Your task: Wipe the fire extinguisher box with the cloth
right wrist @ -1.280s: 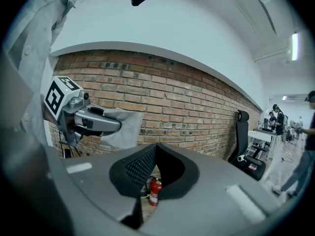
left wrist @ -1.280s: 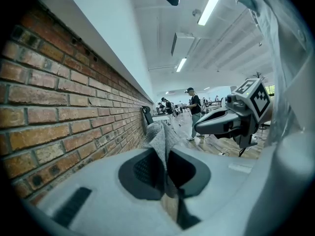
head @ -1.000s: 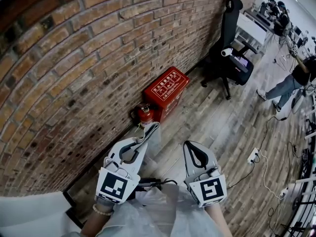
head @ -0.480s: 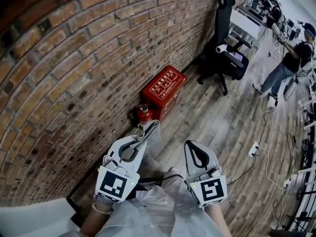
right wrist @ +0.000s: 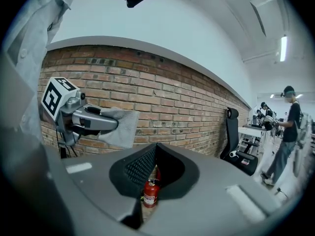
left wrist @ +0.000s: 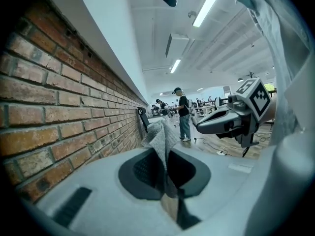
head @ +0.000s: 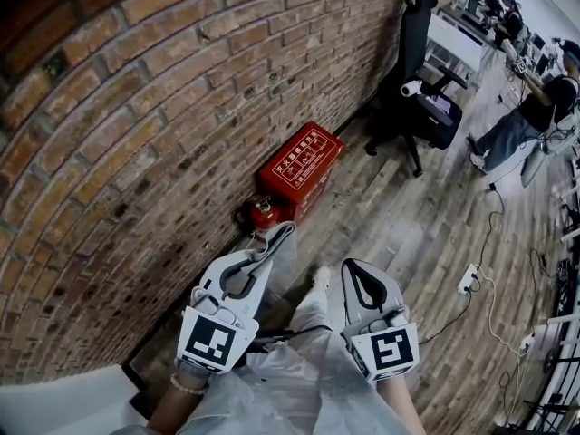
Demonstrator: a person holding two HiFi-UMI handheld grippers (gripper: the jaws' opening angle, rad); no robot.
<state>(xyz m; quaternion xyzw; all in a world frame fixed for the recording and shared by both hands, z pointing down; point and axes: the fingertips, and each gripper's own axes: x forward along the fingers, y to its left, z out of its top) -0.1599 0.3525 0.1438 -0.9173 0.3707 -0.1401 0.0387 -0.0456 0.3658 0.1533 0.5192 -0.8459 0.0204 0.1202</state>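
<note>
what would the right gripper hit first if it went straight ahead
Probably the fire extinguisher standing by the brick wall: it shows dead ahead of the right gripper, though depth is unclear.

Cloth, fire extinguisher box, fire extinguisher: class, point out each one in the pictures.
cloth (left wrist: 157, 134), left gripper view, on its raised fold.
fire extinguisher box (head: 301, 169), head view, on its red lid.
fire extinguisher (right wrist: 149, 194), right gripper view, on its red cylinder.

Open floor (head: 391, 236) flanks the red box (head: 301, 164) (brick wall (head: 154, 134) behind, extinguisher (head: 263, 214) crowding its near end).
</note>
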